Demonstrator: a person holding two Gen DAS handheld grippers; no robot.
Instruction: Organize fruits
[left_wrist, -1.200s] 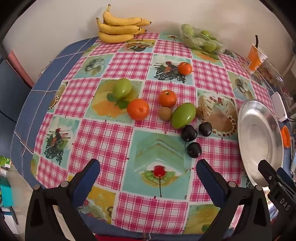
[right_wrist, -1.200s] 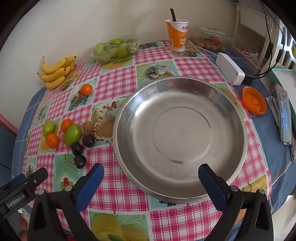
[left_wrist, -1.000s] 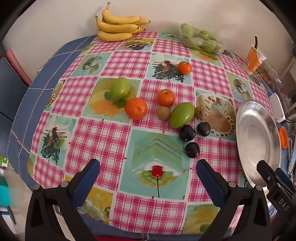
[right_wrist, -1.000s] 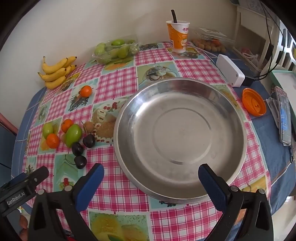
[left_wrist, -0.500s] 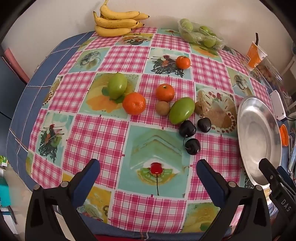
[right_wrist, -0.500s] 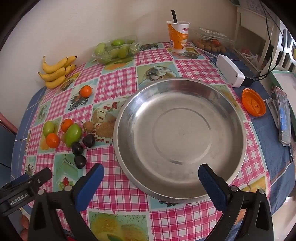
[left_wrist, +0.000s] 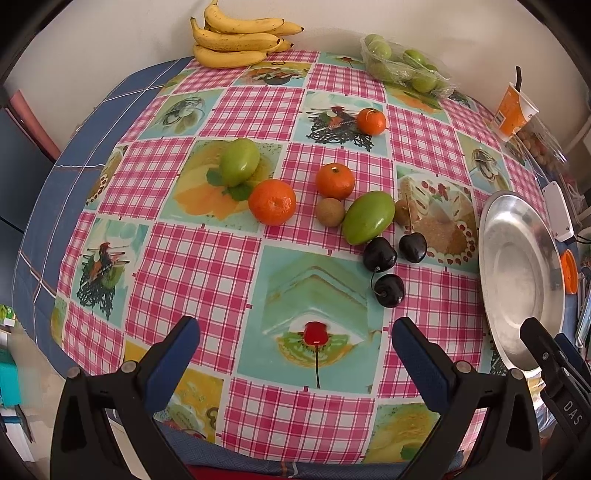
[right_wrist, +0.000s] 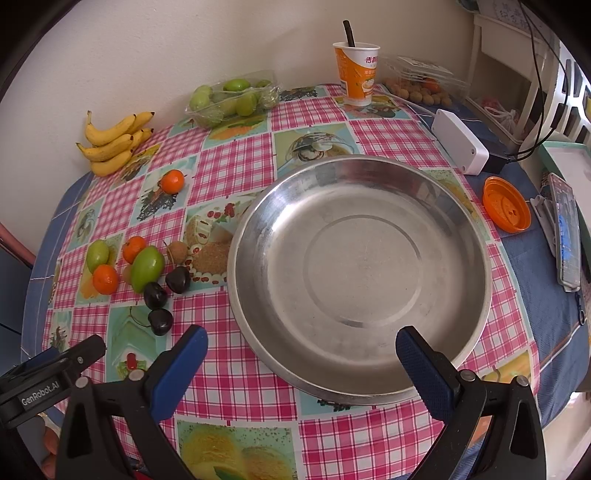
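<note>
Blue-padded and spread wide with nothing between them, the fingers of the left gripper hang above the near edge of the pink-checked plastic tablecloth. Just beyond them sit three dark, glossy cherries, close together. Behind the cherries lies an oval green fruit, touching a small brown kiwi-like fruit. Two round orange mandarins flank that kiwi, and a second green fruit rests just beside the nearer mandarin. A third mandarin sits apart, farther back. A bunch of yellow bananas and a clear bag of small green fruits lie along the wall.

The right gripper, likewise gaping and empty, hovers over the near rim of a wide, round stainless-steel plate, which holds no fruit. Past it stand an orange paper cup, a white rectangular box and a round orange plastic lid.
</note>
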